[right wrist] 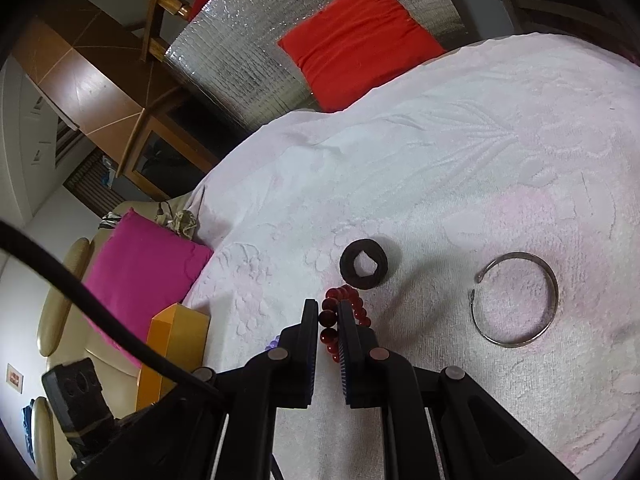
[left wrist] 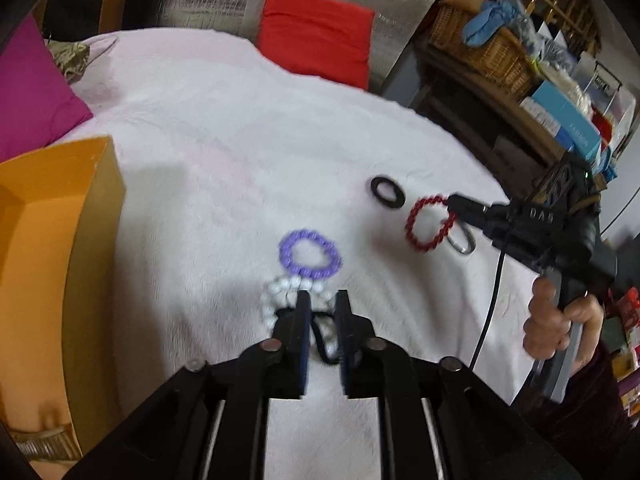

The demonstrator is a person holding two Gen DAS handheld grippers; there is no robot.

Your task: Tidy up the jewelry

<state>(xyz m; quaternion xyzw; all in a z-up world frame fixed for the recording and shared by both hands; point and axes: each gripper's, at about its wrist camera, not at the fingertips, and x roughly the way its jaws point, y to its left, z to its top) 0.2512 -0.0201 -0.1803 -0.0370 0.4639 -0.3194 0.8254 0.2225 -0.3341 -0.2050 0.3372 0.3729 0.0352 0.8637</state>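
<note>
The left tool (left wrist: 322,300) is seen from its own camera with its jaws parted a little, and no pad is pressed on anything. A white bead bracelet (left wrist: 276,300) with a black cord lies under and between the fingertips, resting on the white textured cloth (left wrist: 208,152) that covers the surface. Just beyond it, touching its far edge, a purple bead bracelet (left wrist: 310,254) lies flat.

The right tool (right wrist: 324,312) is closed tightly on a red bead bracelet (right wrist: 330,326), which is pinched between the two pads. In the left wrist view this red bracelet (left wrist: 428,224) is seen hanging as an open loop from the tool's tip, raised off the cloth, with a hand (left wrist: 556,324) wrapped round the handle. Whether its lowest beads touch the cloth cannot be told.

A black ring-shaped band (right wrist: 364,264) lies on the cloth just beyond the red bracelet. A thin open metal bangle (right wrist: 516,300) lies flat to the right of it, apart from both.

An orange box (left wrist: 60,216) stands at the left edge of the cloth, its open top turned upward. A red cushion (left wrist: 316,36) and a magenta cushion (left wrist: 32,92) are placed at the far side.
</note>
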